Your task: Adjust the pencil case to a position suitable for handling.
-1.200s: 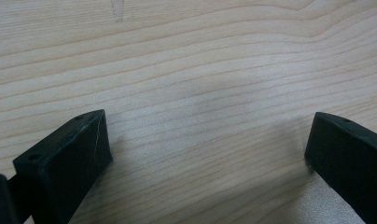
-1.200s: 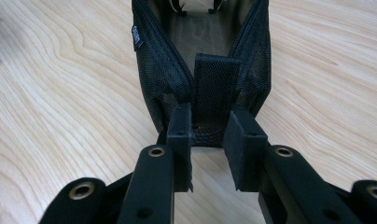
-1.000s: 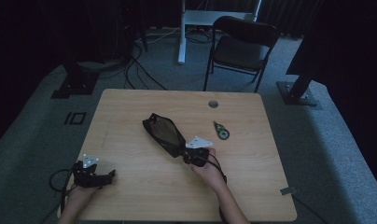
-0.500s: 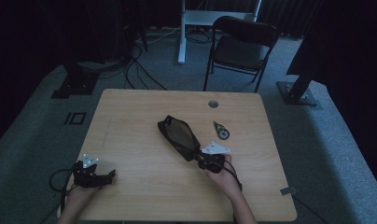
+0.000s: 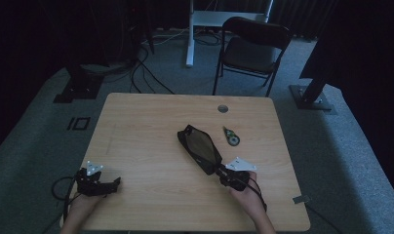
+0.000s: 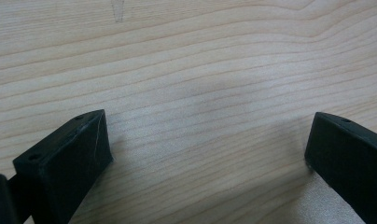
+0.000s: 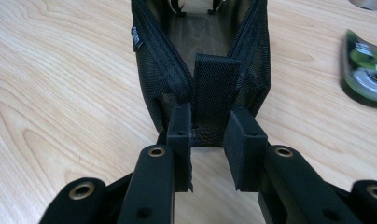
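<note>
Beside the small green-and-black tape dispenser (image 5: pixel 230 136), toward your side of the pale wood-grain table (image 5: pixel 136 122), lies the black mesh zip pouch (image 5: pixel 200 147). You have dragged it there: a second ago it sat nearer the table's middle, and it now lies further toward the right edge, close to the dispenser but not touching it. Your right gripper (image 5: pixel 223 173) has travelled with it, its jaws drawn close and pinching the pouch's near end; the right gripper view shows the two pads clamped on the woven tab (image 7: pixel 214 88) at the pouch's (image 7: pixel 200 56) tip. Your left gripper (image 5: pixel 113 184) has not shifted from the near-left corner, far from the dispenser, its jaws spread wide over bare wood with nothing between them.

I judge the pull to be a repositioning, bringing the pouch and the dispenser (image 7: pixel 366 77) together so one can go into the other.

The pouch is soft netted fabric, long and tapering, with a thick zipper seam along each edge and its mouth gaping. The dispenser is hard glossy plastic, rounded and teardrop-shaped. A round metal grommet (image 5: pixel 223 108) sits beyond the dispenser.
</note>
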Action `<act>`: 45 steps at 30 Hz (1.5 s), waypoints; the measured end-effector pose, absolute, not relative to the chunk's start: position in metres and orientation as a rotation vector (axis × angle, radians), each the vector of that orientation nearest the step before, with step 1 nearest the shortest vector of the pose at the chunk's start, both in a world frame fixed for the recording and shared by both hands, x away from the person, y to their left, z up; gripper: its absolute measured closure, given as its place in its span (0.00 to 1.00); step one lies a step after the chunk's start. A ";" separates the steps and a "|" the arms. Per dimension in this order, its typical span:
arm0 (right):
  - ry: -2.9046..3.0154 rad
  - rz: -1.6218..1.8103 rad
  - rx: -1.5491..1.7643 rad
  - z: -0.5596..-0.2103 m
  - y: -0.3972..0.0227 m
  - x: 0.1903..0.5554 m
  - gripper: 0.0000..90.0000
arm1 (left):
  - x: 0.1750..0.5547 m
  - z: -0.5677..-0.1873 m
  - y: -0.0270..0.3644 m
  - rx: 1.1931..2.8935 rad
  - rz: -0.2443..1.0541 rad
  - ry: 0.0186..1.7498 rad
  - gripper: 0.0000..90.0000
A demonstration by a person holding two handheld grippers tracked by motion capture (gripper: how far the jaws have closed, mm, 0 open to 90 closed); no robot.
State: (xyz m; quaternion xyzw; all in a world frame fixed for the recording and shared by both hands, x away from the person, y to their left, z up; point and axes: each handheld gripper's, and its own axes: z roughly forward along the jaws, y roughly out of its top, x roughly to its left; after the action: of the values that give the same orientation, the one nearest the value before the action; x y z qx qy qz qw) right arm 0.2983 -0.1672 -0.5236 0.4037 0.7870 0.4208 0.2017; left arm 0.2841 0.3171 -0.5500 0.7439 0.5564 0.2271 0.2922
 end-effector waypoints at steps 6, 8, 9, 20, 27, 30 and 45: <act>2.174 1.172 1.155 -0.524 -0.179 0.284 0.81 | 0.284 -0.550 0.317 1.983 0.605 1.482 0.00; 2.164 1.171 1.162 -0.524 -0.183 0.279 0.81 | 0.284 -0.550 0.317 1.983 0.605 1.482 0.00; 2.165 1.167 1.163 -0.524 -0.184 0.276 0.81 | 0.284 -0.550 0.317 1.983 0.605 1.482 0.00; 2.135 1.153 1.185 -0.525 -0.197 0.252 0.81 | 0.284 -0.550 0.317 1.983 0.605 1.483 0.00; 2.122 1.153 1.183 -0.528 -0.202 0.241 0.81 | 0.284 -0.550 0.317 1.983 0.605 1.483 0.00; 2.119 1.149 1.178 -0.528 -0.204 0.235 0.81 | 0.284 -0.550 0.317 1.983 0.605 1.482 0.00; 2.097 1.157 1.201 -0.528 -0.213 0.206 0.80 | 0.284 -0.550 0.317 1.983 0.605 1.483 0.00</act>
State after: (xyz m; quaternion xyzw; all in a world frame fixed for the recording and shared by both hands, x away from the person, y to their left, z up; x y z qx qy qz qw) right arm 0.2065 -0.2126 -0.5282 0.4362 0.7618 0.4203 0.2294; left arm 0.2841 0.3171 -0.5499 0.7441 0.5563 0.2271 0.2920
